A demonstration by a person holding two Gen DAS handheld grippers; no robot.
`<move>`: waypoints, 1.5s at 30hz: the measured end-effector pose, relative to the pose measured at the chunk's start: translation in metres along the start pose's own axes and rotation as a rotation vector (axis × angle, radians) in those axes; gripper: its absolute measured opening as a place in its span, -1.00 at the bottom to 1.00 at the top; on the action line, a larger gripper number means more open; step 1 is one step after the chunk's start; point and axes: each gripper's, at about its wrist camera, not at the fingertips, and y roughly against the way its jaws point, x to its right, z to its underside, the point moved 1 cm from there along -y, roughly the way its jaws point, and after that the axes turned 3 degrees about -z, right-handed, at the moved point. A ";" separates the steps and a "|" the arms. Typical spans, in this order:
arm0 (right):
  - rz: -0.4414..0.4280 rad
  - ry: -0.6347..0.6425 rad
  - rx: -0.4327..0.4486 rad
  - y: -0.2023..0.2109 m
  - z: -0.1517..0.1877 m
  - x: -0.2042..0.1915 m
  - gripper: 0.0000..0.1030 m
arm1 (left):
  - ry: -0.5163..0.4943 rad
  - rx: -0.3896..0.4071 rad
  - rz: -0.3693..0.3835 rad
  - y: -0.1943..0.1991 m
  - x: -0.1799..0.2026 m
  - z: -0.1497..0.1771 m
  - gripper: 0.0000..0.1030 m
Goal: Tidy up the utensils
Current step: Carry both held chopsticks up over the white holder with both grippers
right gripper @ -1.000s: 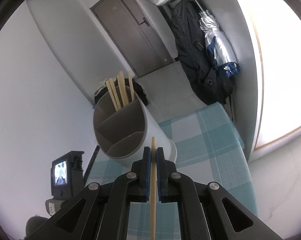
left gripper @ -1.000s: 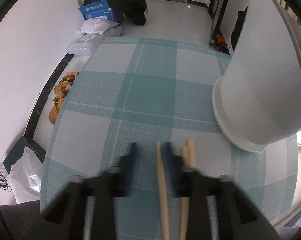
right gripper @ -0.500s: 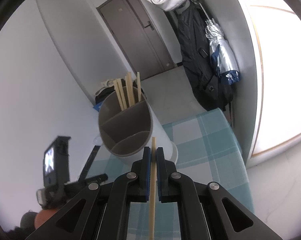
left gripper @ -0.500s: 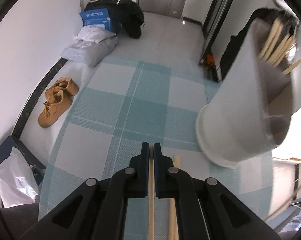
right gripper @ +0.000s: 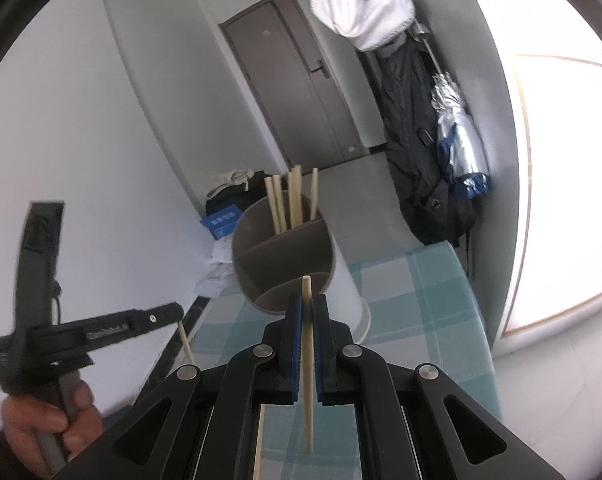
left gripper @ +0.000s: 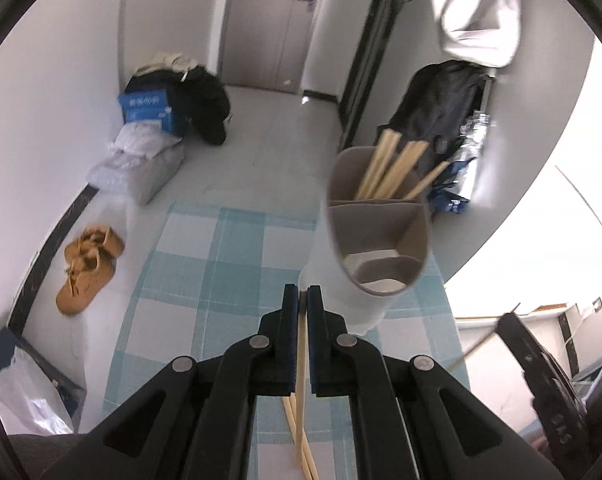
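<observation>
Both claws pinch one chopstick each: left claw (left gripper: 302, 294), right claw (right gripper: 308, 306). Ahead on the checked surface (right gripper: 417, 280) stands the divided holder (right gripper: 283, 256); I should tip each stick upright over its far compartment, beside the chopsticks (right gripper: 291, 196) already there.

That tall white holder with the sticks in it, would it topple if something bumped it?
Probably fairly easily. The utensil holder is tall over a narrow base, so it looks tippy. Its chopsticks all stand in one far compartment and poke above the rim, likely shifting weight off-centre. It looks like light plastic.
</observation>
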 end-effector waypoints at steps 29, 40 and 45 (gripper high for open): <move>-0.046 0.129 0.036 0.007 -0.002 -0.039 -0.92 | -0.113 0.054 0.013 0.047 0.013 -0.009 -1.00; -0.056 0.180 0.066 0.019 -0.046 -0.045 -0.91 | -0.135 0.069 0.075 0.076 0.022 -0.050 -1.00; -0.070 0.166 0.090 0.021 -0.085 -0.044 -0.92 | -0.133 0.087 0.112 0.088 0.029 -0.078 -1.00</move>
